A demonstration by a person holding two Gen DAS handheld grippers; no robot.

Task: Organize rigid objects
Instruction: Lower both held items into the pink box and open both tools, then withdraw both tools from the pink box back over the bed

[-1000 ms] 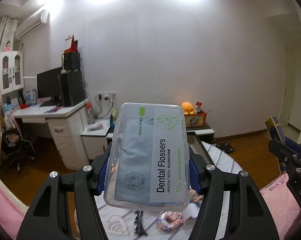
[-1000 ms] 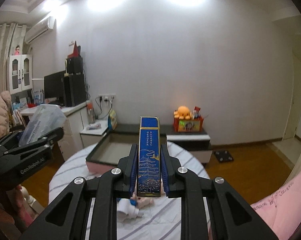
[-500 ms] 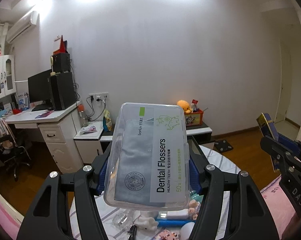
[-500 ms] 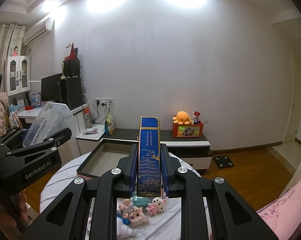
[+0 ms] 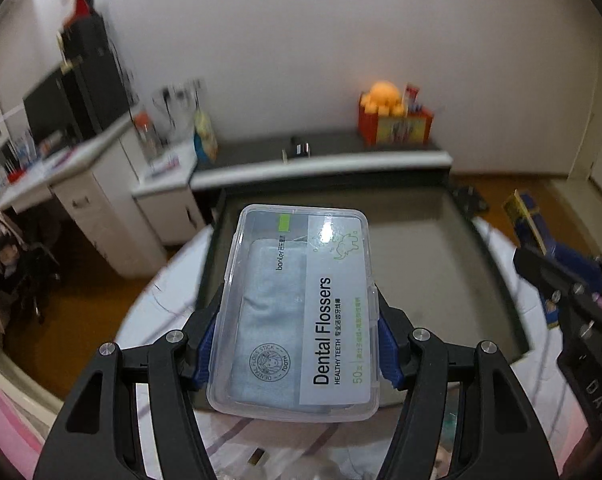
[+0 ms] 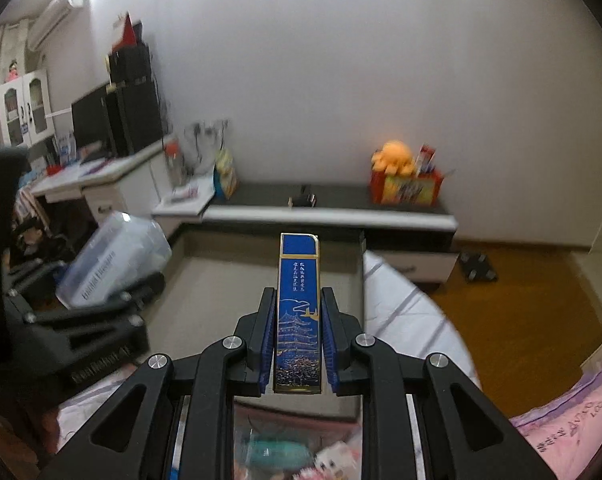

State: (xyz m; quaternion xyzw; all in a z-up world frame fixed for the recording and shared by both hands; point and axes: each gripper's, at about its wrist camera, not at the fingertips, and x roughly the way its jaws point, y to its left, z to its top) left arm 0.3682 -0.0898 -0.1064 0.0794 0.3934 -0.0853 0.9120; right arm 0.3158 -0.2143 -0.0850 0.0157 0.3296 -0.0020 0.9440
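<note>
Your left gripper (image 5: 297,344) is clamped on the clear dental flosser box (image 5: 301,312), blue pads pressing its two long sides near the bottom half, so the box sticks out forward past the fingertips with its long axis running straight along the fingers and the printed lid facing the camera. Your right gripper (image 6: 297,344) is squeezed tight on the slim blue-and-gold box (image 6: 299,316), narrow face up, long axis also in line with the fingers and poking well past the tips. Both tools point forward and down. What matters next is the dark shallow tray (image 5: 441,264) on the round striped table (image 5: 165,300): it lies directly ahead of and below both held items. In the left view the far end of the flosser box already overlaps the tray's floor, nearer its left wall; in the right view the blue box tip sits over the tray toward its right rim (image 6: 361,256). Neither box touches the tray yet, as far as the blurred frames show. The left gripper shows at the left of the right view (image 6: 101,320), and the right tool at the right edge of the left view (image 5: 561,292), so the two are side by side, well apart, about equally near the tray. I'd judge both are mid-carry, placement not yet done. Loose small toys (image 6: 285,452) lie on the near table, below the right fingers.
</note>
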